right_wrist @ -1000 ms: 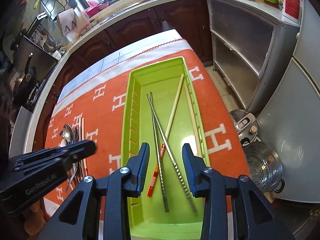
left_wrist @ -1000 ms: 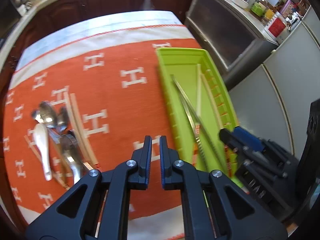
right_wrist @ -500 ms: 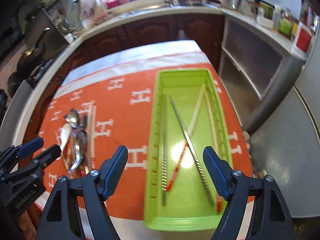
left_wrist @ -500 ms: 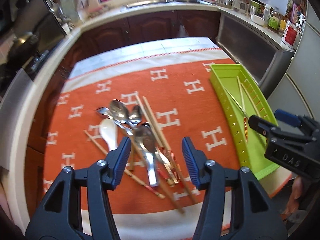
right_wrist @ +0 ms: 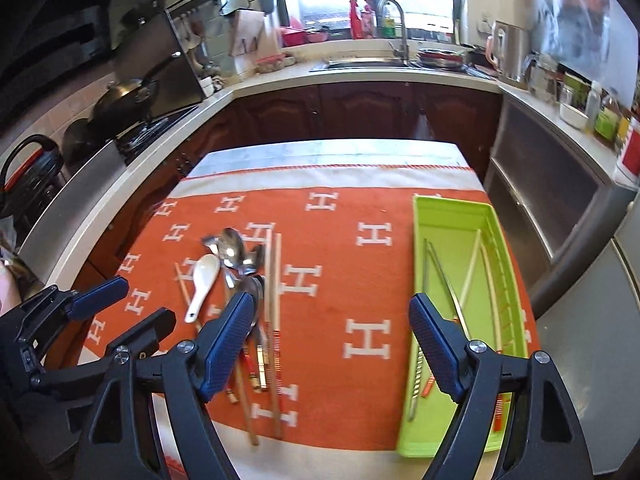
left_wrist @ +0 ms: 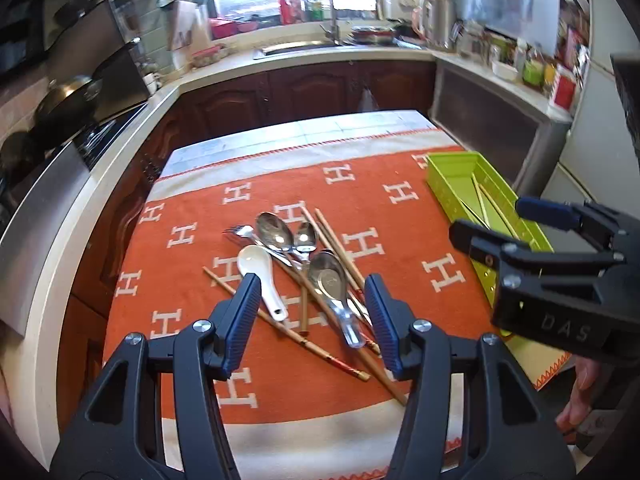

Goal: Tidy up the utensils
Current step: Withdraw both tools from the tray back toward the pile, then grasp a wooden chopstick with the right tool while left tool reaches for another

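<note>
Both tongs, left gripper [left_wrist: 312, 320] and right gripper [right_wrist: 330, 344], hang apart and empty (ready to grab) above the cutlery pile [left_wrist: 304, 264]; chopsticks already fill the green tray [right_wrist: 456, 216].

A broad bare strip of the orange H-patterned tablecloth [right_wrist: 332, 280] separates the tangled heap of metal spoons, white ceramic spoon and wooden chopsticks [left_wrist: 304, 276] from the lime-green plastic tray [right_wrist: 416, 360], well apart. Crossed chopsticks [right_wrist: 472, 280] clutter the tray's floor.
</note>
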A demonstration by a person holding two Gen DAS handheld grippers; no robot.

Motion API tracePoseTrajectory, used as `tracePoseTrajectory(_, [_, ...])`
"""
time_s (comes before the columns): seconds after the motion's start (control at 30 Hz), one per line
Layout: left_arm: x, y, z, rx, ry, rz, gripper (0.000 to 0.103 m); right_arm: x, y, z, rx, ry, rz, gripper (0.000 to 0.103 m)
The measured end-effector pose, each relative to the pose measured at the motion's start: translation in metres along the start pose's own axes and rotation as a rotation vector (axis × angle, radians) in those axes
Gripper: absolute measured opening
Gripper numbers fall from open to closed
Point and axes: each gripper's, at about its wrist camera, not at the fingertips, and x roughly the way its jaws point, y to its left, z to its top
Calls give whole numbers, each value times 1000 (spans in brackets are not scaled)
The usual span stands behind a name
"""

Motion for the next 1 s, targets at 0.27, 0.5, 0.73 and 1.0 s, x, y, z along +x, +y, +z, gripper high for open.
tracePoseTrajectory(0.27, [0, 51, -19, -135, 46, -18, 51, 10, 46, 7, -45, 48, 64, 81])
tracePoseTrajectory(0.5, [11, 84, -37, -193, 68, 24, 51, 44, 56, 12, -16, 117, 86, 81])
tracePoseTrajectory(0.73, [28, 108, -48, -244, 105, 46, 51, 78, 63, 13, -29, 152, 56, 81])
tracePoseTrajectory(1.0, [55, 133, -64, -300, 170, 51, 51, 109, 71, 6, -54, 202, 44, 80])
